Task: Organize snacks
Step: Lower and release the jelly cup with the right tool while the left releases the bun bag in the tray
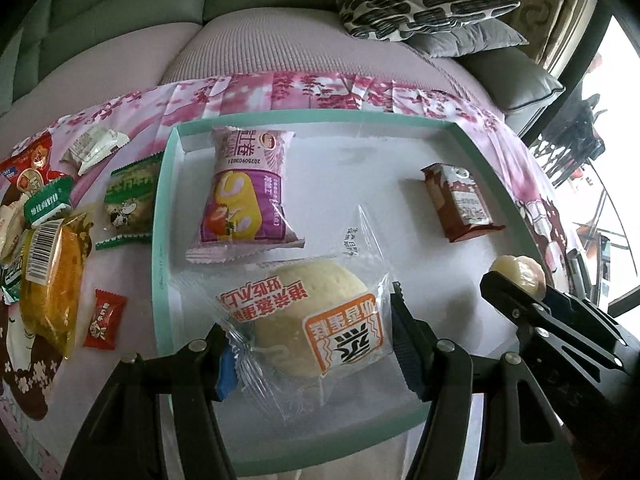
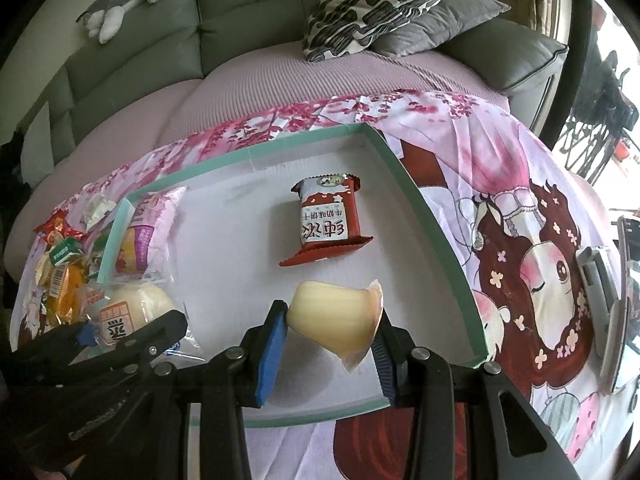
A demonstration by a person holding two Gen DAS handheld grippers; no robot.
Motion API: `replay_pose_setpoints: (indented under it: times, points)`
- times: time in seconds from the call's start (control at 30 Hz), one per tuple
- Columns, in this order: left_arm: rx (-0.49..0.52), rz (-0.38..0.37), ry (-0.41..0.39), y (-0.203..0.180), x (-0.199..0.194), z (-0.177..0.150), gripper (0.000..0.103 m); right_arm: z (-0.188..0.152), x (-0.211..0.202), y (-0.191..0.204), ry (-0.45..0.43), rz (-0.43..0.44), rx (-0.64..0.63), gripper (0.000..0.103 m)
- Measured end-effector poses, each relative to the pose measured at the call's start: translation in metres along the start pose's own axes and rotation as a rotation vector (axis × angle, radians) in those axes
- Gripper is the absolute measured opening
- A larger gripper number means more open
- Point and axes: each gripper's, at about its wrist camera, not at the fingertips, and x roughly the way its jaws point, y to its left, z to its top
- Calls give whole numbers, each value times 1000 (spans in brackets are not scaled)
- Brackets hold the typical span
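A shallow white tray with a teal rim [image 1: 160,216] [image 2: 440,220] lies on the pink cloth. In it lie a pink roll-cake packet [image 1: 244,188] [image 2: 148,232], a brown biscuit packet [image 1: 460,204] [image 2: 326,220] and a clear-wrapped pale bun [image 1: 316,316] [image 2: 136,304]. My left gripper [image 1: 310,350] [image 2: 132,332] is shut on the bun's wrapper, low over the tray's near left part. My right gripper [image 2: 330,344] is shut on a pale yellow jelly cup [image 2: 336,318] [image 1: 520,272], held over the tray's near right part.
Several loose snacks [image 1: 52,248] [image 2: 60,272] lie on the cloth left of the tray, among them a red candy [image 1: 103,320] and a green packet [image 1: 128,200]. A sofa with patterned cushions [image 1: 420,0] [image 2: 380,4] stands behind. A grey device [image 2: 600,300] lies at the right.
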Motion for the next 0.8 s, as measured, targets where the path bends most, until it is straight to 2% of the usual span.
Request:
replay_pose_setpoints:
  times: [0.43, 0.5, 0.8]
  points:
    - [6, 9, 3, -1, -3, 2, 68, 0, 3, -1, 18, -6, 6, 44]
    - [5, 12, -2, -1, -5, 2, 83, 0, 2, -1, 17, -8, 5, 44]
    - [-17, 12, -34, 6, -16, 5, 85, 0, -5, 1, 1, -8, -7, 45]
